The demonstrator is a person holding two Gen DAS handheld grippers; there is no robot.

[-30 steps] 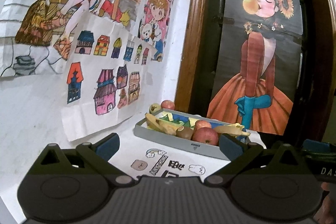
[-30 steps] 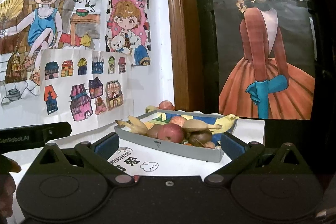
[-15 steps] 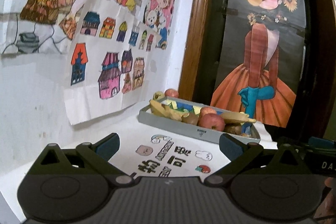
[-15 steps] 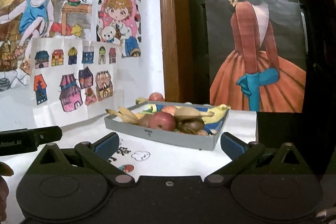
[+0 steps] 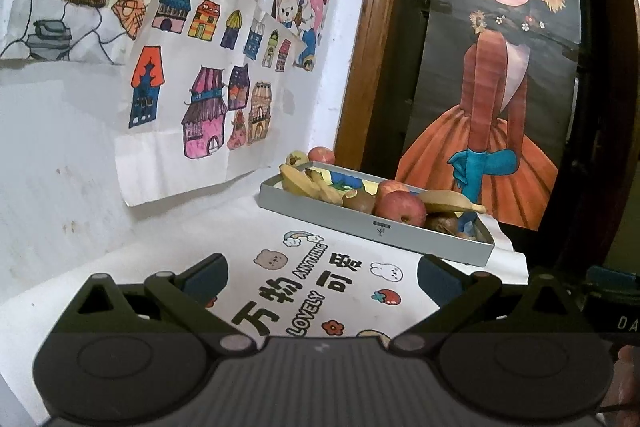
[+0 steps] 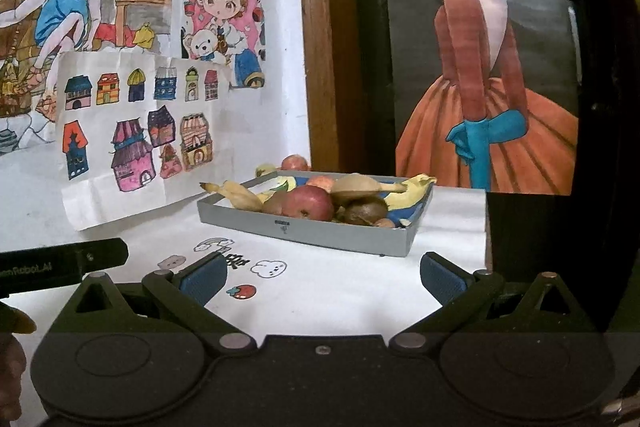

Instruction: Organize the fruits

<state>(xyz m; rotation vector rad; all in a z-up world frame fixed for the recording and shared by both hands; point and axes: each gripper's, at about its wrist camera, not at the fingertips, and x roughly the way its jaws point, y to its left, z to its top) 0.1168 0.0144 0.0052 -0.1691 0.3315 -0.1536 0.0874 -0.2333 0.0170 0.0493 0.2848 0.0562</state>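
Observation:
A shallow grey tray [image 5: 432, 233] [image 6: 332, 231] sits at the far end of a white table, heaped with fruit. A red apple [image 5: 401, 207] [image 6: 307, 202] lies near its front wall, brown kiwis [image 6: 366, 211] beside it, and bananas [image 5: 298, 183] [image 6: 240, 195] at its left end. Another red apple [image 5: 322, 155] [image 6: 295, 162] and a yellowish fruit [image 5: 295, 159] lie behind the tray by the wall. My left gripper [image 5: 322, 273] and my right gripper [image 6: 320, 273] are both open, empty, and well short of the tray.
A white mat with cartoon stickers and lettering [image 5: 320, 287] covers the table. Drawings [image 5: 192, 99] hang on the wall to the left. A wooden frame [image 5: 368, 67] and a dark poster [image 5: 500, 87] stand behind. The left tool's body [image 6: 60, 263] shows at the right view's left edge.
Both grippers have pulled back from the tray and tilted down, so more of the printed mat shows in front. Both stay open.

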